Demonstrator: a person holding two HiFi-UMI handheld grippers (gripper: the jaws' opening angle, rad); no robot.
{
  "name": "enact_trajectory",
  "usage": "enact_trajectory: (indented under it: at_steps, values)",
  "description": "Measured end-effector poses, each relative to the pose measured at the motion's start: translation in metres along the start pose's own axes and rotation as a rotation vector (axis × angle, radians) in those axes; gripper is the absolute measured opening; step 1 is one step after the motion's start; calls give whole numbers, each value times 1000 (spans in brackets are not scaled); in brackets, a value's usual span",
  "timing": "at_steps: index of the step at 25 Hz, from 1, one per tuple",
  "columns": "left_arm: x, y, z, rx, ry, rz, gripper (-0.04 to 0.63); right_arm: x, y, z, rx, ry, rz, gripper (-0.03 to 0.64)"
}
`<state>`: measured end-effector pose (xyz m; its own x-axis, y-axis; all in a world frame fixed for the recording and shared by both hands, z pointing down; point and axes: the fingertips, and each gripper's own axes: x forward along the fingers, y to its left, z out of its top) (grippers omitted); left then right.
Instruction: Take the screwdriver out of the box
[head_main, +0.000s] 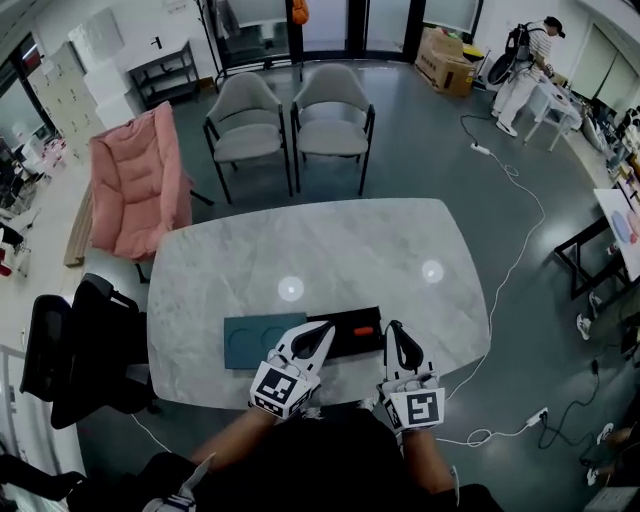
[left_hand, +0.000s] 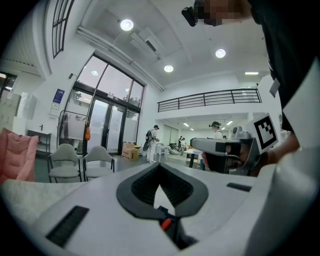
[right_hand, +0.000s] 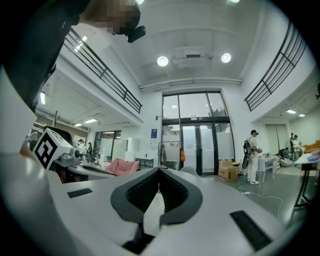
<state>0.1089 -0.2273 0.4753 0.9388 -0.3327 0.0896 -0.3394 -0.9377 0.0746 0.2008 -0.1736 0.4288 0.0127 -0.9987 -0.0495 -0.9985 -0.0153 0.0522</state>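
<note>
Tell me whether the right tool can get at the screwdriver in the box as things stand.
Probably yes. The box lies open, the screwdriver is exposed close beside the right tool, nothing between them. Its jaws are shut, so they must open first.

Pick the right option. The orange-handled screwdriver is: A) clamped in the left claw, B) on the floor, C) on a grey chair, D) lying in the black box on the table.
D: the screwdriver shows its orange handle inside the black box, which sits on the marble table.
</note>
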Motion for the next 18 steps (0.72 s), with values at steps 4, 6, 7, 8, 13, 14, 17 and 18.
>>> enact_trajectory:
  at_steps: [4, 6, 7, 8, 13, 14, 17, 18]
  values:
    - [6, 5, 3, -6, 4, 52, 4, 11, -6, -7, 39, 17, 70, 23]
    - [7, 7, 3, -10, 0, 84, 5, 15, -8, -10, 35, 26, 109, 23]
    - [8, 8, 1, -11, 1, 99, 5, 17, -10, -12, 33, 31, 125, 23]
    - [9, 9, 0, -11, 4, 114, 5, 19, -12, -15, 31, 36, 140, 23]
    - [13, 14, -2, -7, 14, 156, 5, 28, -11, -28, -24, 88, 222, 23]
    - [14, 13, -2, -7, 15, 160, 5, 29, -10, -31, -48, 110, 239, 23]
    - [16, 13, -5, -14, 18, 185, 5, 24, -5, -49, -106, 223, 288, 23]
    - [16, 14, -7, -17, 21, 195, 5, 23, -3, -57, -111, 253, 308, 23]
